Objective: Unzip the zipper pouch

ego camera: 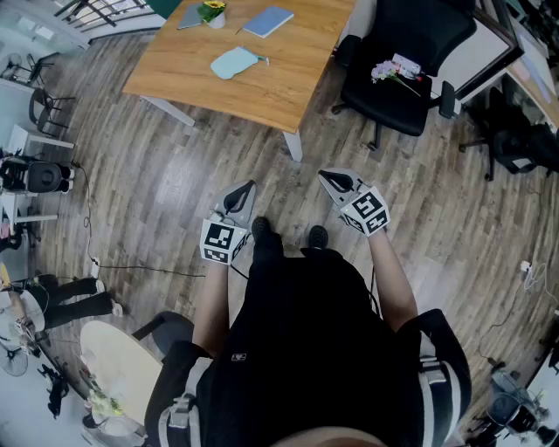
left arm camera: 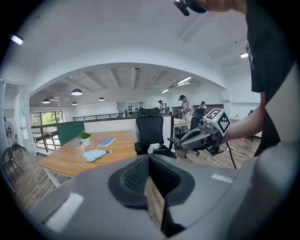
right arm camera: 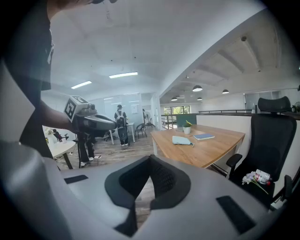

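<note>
head view: pouch [ego camera: 234,62] on table [ego camera: 288,83], well beyond left tongs [ego camera: 248,187], right tongs [ego camera: 326,177]

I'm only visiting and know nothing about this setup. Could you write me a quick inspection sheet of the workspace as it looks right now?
Surface: wooden table, ahead of the person, out of the grippers' reach.
Job's things: light blue zipper pouch lying flat on the table, untouched; too small to tell whether it is zipped.
Clutter: blue notebook, small potted plant and a grey flat item near the table's far edge.
Grippers: left gripper and right gripper both shut, empty, held over the floor.
Cables: black cable trailing across the floor on the person's left.
Surroundings: wood floor; black office chair with flowers on its seat, beside the table.
</note>
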`<state>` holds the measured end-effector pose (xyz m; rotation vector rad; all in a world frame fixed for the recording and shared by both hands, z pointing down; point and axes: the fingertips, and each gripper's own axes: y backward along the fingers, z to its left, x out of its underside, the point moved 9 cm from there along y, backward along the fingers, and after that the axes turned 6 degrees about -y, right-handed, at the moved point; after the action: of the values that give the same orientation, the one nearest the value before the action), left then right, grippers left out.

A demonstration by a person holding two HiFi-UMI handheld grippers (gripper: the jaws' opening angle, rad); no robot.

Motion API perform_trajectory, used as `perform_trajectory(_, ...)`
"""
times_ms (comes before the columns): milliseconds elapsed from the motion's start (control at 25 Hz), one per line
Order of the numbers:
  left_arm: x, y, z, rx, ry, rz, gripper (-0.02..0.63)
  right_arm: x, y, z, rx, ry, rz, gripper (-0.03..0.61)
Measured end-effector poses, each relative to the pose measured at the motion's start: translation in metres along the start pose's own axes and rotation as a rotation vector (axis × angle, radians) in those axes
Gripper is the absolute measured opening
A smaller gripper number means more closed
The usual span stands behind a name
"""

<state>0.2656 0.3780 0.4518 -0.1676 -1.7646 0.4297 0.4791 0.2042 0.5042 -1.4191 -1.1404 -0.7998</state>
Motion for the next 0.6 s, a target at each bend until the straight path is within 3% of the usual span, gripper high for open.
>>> perform_trajectory(600,-0.005,-0.003,-0.023,-0.024,0.011,0.012,0.002,0.002,0.016,-0.001,-0.024,0.044,0.019,0.002)
